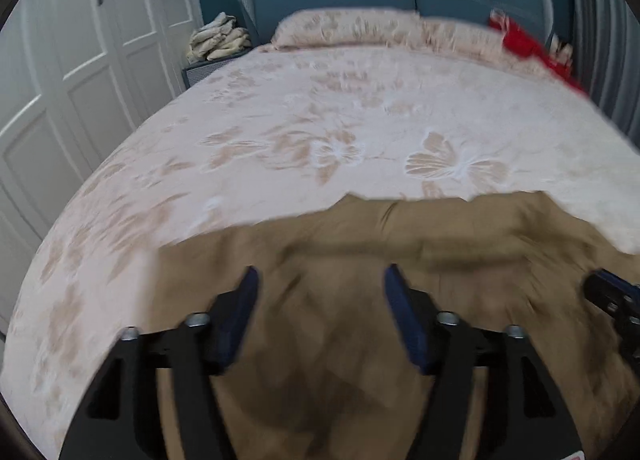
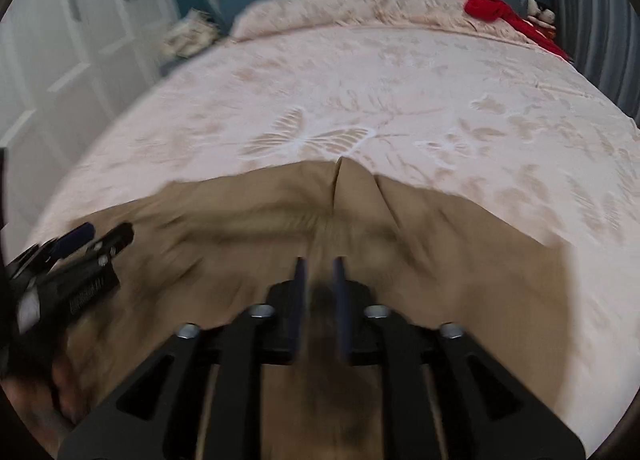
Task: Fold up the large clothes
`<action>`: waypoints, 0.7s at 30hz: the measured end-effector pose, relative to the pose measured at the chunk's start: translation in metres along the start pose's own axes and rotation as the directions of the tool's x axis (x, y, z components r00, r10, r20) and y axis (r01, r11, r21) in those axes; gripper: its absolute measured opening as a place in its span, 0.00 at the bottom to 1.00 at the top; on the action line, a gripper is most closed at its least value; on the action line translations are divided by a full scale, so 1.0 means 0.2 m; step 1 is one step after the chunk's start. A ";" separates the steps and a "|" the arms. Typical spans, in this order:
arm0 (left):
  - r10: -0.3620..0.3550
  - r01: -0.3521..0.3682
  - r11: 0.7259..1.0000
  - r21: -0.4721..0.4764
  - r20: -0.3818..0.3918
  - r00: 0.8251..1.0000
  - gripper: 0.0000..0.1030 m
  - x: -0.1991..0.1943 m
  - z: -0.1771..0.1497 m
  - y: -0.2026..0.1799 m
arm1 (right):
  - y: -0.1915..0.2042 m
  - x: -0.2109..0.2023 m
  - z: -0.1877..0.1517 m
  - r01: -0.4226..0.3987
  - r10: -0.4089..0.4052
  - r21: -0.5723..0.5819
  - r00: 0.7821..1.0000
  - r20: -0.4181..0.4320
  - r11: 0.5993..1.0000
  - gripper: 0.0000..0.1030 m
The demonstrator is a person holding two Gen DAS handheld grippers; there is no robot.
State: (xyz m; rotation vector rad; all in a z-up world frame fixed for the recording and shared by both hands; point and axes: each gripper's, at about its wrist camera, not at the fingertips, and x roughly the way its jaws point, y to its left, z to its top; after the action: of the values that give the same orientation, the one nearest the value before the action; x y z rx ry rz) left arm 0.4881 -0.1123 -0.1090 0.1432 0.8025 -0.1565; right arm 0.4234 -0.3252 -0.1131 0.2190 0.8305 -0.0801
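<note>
While both tools are held above the near end of the bed (image 1: 280, 112), a tan garment (image 1: 360, 252) is seen spread flat directly below and ahead of them, its long axis running left to right across the bed. The left hand-held gripper (image 1: 320, 280) is shown with jaws wide apart and nothing between them. The right hand-held gripper (image 2: 319, 272) is shown with jaws narrowly apart, apparently clear of the cloth, though blur hides detail. Each is judged about equally near, one over each half.
</note>
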 end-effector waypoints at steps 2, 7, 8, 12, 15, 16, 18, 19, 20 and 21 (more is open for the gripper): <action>-0.062 0.062 0.997 -0.038 -0.009 0.998 0.76 -0.24 -0.16 0.18 | -0.08 -0.33 -0.20 -0.020 0.020 -0.024 1.000 0.016 1.000 0.46; -0.121 0.094 0.979 -0.178 -0.149 0.981 0.76 -0.66 -0.68 0.62 | -0.41 -0.92 -0.83 0.037 -0.031 0.102 0.997 -0.066 0.994 0.50; -0.115 0.081 0.977 -0.197 -0.171 0.978 0.76 -0.72 -0.77 0.69 | -0.48 -1.03 -0.96 0.062 -0.051 0.145 0.995 -0.084 0.987 0.51; -0.121 0.035 0.936 -0.349 -0.227 0.966 0.76 -0.93 -1.12 0.94 | -0.65 -1.32 -1.34 0.143 -0.111 0.285 0.986 -0.125 0.948 0.55; -0.164 0.052 0.901 -0.432 -0.227 0.960 0.76 -1.02 -1.28 1.00 | -0.68 -1.41 -1.51 0.144 -0.100 0.361 0.985 -0.137 0.922 0.55; -0.167 0.054 0.896 -0.440 -0.223 0.960 0.76 -1.04 -1.30 0.99 | -0.68 -1.42 -1.55 0.129 -0.083 0.381 0.987 -0.136 0.915 0.55; -0.191 0.074 0.887 -0.457 -0.215 0.958 0.76 -1.06 -1.37 0.97 | -0.67 -1.42 -1.59 0.086 -0.035 0.430 0.991 -0.126 0.899 0.55; -0.199 0.077 0.883 -0.463 -0.221 0.955 0.76 -1.05 -1.40 0.95 | -0.67 -1.40 -1.61 0.071 -0.016 0.443 0.992 -0.126 0.894 0.55; -0.212 0.083 0.878 -0.471 -0.227 0.951 0.76 -1.04 -1.42 0.93 | -0.66 -1.40 -1.62 0.066 -0.009 0.447 0.992 -0.128 0.892 0.55; -0.219 0.088 0.877 -0.473 -0.230 0.948 0.76 -1.03 -1.45 0.91 | -0.65 -1.38 -1.62 0.056 0.001 0.455 0.992 -0.124 0.889 0.55</action>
State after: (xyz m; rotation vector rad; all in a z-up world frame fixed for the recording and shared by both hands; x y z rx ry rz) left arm 0.1789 0.1382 -0.1455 -0.3584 1.1119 -0.0948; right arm -0.0168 -0.3832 -0.1415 0.6645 0.9284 -0.2946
